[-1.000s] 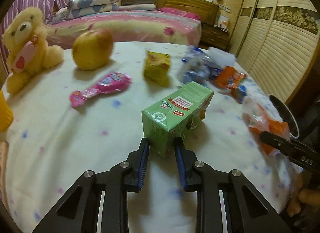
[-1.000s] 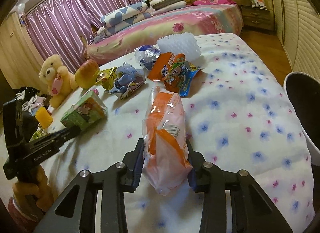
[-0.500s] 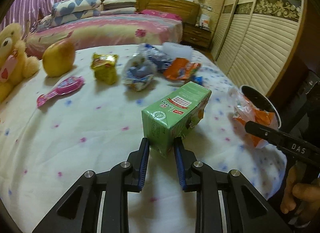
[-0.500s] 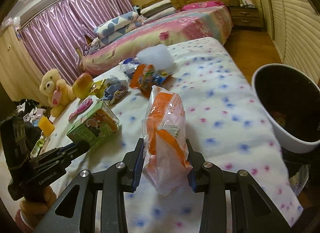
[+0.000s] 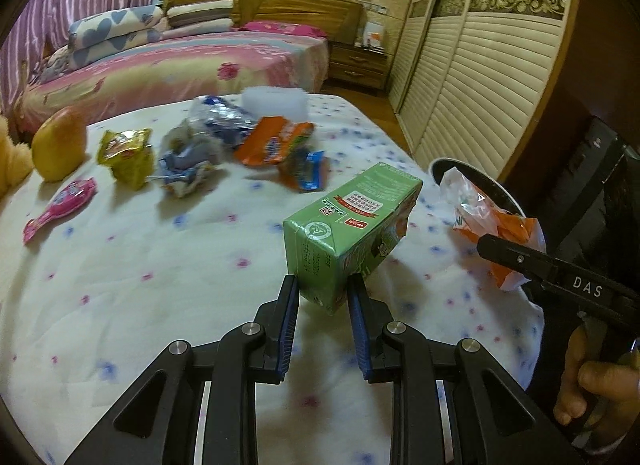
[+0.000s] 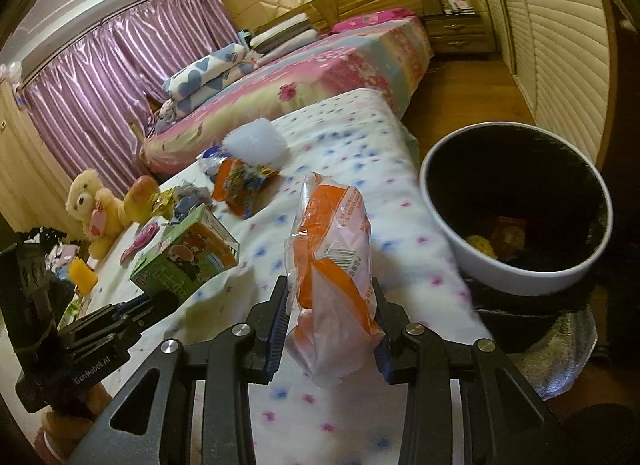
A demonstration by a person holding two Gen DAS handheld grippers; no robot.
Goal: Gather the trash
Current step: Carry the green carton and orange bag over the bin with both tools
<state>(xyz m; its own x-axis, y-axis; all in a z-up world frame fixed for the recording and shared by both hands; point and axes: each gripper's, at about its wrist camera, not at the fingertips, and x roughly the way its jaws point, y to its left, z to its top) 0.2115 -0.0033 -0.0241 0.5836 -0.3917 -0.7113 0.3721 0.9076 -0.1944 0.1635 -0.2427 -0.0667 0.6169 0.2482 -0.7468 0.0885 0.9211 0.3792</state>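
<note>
Both tongs loaded; orange bag [image 6: 336,265] nears bin rim [image 6: 516,277].

Hidden, cropped and blurred bits

Teddy bear [image 5: 10,161] cropped by left wrist view's edge; bin [image 5: 476,181] mostly hidden behind orange bag [image 5: 492,225]; bin contents [image 6: 500,241] too dim to identify; far wrappers [image 5: 276,141] motion-blurred.

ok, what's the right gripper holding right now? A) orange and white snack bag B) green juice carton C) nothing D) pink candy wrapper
A: the right gripper is shut on the orange and white snack bag, held near the bin; the green juice carton is in the left gripper.
</note>
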